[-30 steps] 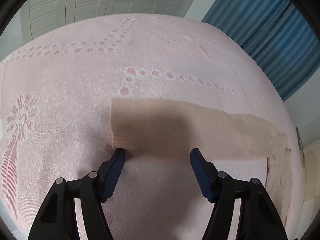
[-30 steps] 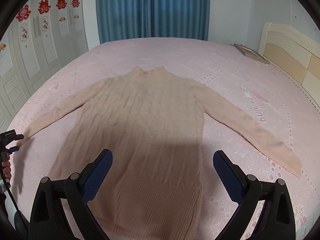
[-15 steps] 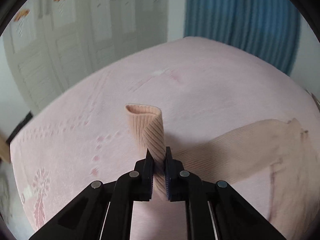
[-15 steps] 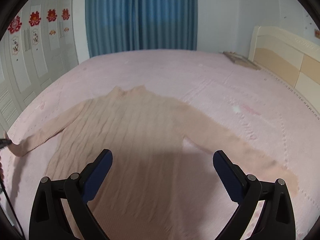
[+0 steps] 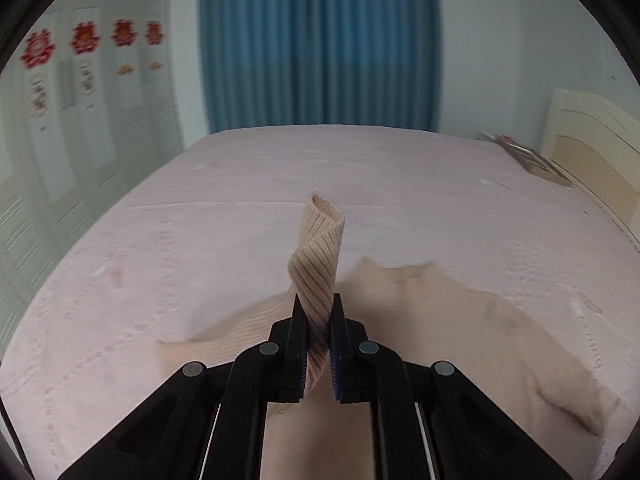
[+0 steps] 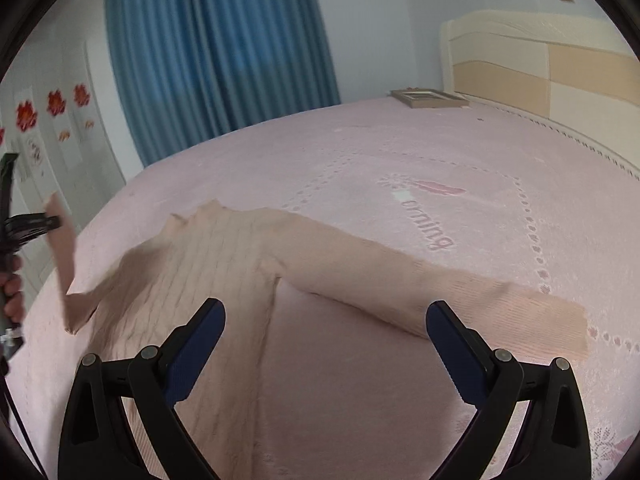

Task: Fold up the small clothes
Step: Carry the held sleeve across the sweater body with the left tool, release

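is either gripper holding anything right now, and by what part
The left gripper is shut on the sweater's sleeve, near its ribbed cuff, lifted off the bed. The right gripper is open, holding nothing.

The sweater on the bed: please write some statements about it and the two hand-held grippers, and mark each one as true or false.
1. The left hand-held gripper is shut on the cuff of one sleeve. True.
2. That cuff lies flat on the bedspread. False: it is lifted and stands up above the pads, with a twist in it.
3. The right hand-held gripper is open and holds nothing. True.
4. The other sleeve is already folded over the body of the sweater. False: it lies stretched out to the side on the bedspread.
5. The curtain behind the bed is red. False: it is blue.
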### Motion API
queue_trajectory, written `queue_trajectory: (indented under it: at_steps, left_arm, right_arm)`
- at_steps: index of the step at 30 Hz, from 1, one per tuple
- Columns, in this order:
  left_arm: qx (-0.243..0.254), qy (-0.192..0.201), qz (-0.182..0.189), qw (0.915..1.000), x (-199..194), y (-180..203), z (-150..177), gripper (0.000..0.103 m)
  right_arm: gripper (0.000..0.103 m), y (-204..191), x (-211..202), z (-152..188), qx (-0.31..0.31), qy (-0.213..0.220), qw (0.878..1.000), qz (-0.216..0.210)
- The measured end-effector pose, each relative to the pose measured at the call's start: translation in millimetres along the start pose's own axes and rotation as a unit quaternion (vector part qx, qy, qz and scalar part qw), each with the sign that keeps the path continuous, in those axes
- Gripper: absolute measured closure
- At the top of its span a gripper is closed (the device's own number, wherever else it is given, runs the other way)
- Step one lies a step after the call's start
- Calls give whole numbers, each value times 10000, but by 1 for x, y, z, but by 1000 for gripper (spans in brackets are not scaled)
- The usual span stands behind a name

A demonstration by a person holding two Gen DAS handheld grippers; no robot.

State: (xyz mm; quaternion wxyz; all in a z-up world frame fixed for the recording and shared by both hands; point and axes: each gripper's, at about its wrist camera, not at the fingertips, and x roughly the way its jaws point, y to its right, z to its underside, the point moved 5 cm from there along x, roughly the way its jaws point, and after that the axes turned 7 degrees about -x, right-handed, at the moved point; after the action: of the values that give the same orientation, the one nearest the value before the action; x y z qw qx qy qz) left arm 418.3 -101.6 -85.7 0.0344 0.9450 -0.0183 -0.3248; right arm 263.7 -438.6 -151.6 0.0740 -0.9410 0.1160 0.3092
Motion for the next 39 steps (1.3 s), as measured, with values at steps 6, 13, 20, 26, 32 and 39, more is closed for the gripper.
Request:
queue_trajectory:
  at_steps: [6, 13, 20, 26, 32, 39]
  left_arm:
    - [422, -494, 742, 9951, 25, 116, 50, 94]
    - [556, -988, 1034, 9882, 51, 164, 108, 93]
    - [-416, -1127, 1504, 9813, 55, 138, 110, 27]
    - [-124, -733, 868, 9935, 35, 61, 102, 22]
    - [-297, -1300, 2, 9911, 32, -64, 139, 23]
    - [-1108, -1951, 177, 9743, 3, -135, 205, 26]
  right_arm:
    - [3, 18, 3, 5, 234, -125, 9996, -88]
    - [3, 17, 5, 5, 80, -84, 9999, -21]
    - [3, 9, 7, 4, 19, -69, 9999, -79]
    - [3, -8, 15, 3, -14, -139, 9998, -152]
    - [3, -34, 27, 5, -91, -291, 9990, -328]
    - [10, -70, 34, 26, -649, -743, 9941, -449]
